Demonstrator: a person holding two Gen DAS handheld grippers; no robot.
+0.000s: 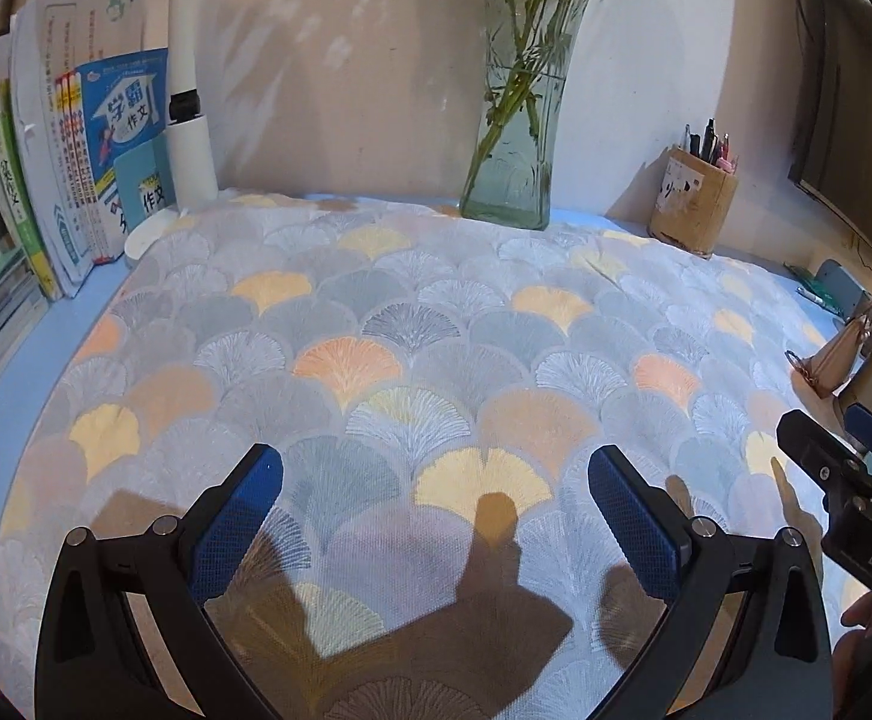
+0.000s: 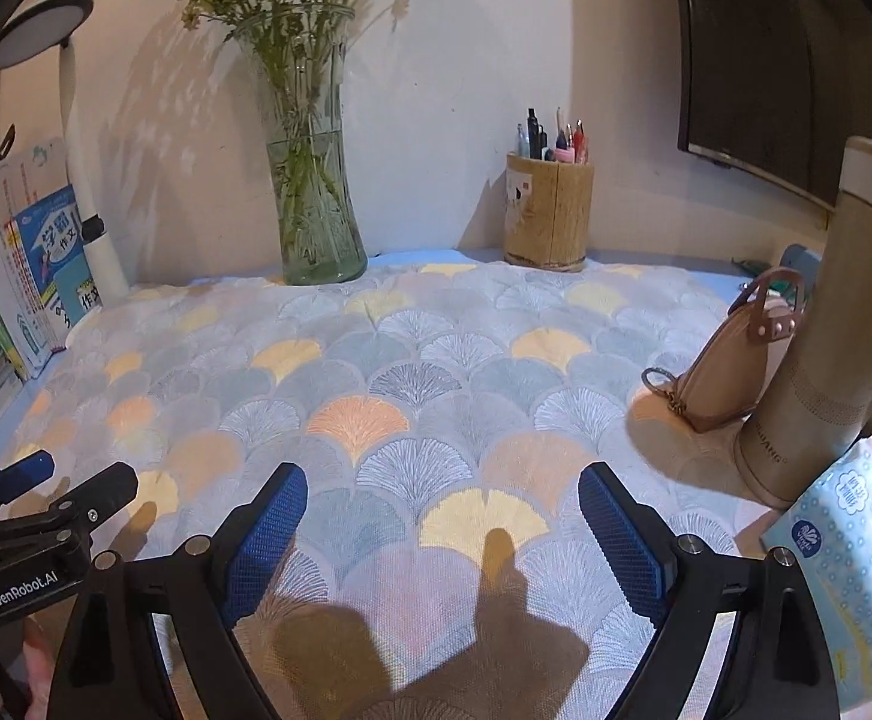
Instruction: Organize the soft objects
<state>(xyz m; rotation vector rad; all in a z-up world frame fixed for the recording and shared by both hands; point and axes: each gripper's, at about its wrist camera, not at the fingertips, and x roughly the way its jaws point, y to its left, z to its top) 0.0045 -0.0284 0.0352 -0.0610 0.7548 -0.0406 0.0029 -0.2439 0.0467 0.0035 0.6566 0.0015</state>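
A fan-patterned cloth point(image 1: 412, 324) lies spread flat over most of the blue bench point(image 1: 28, 372), its far edge reaching the foot of the glass vase point(image 1: 511, 180) at twelve o'clock in the left wrist view.

The left gripper point(image 1: 436, 516) hovers low over the cloth's near part with its blue-padded fingers point(image 1: 235, 528) spread wide; only cloth and shadow lie between them. The right gripper point(image 2: 442, 531) hangs over the same near part, fingers likewise spread and empty, its jaws wide. Whether either set of fingertips touches the fabric is hard to tell from these angles. Each gripper shows in the other's view: the right one at three o'clock, the left one at nine o'clock.

Books point(image 1: 58, 180) stand at ten o'clock beside a white lamp point(image 1: 187, 138). A pen holder point(image 2: 547, 210) stands against the wall at one o'clock in the right wrist view. A tan pouch point(image 2: 736, 360) leans against a beige tumbler point(image 2: 826, 330) at three o'clock, both on the cloth's right edge, with a tissue pack point(image 2: 856, 576) just beside the tumbler at four o'clock.
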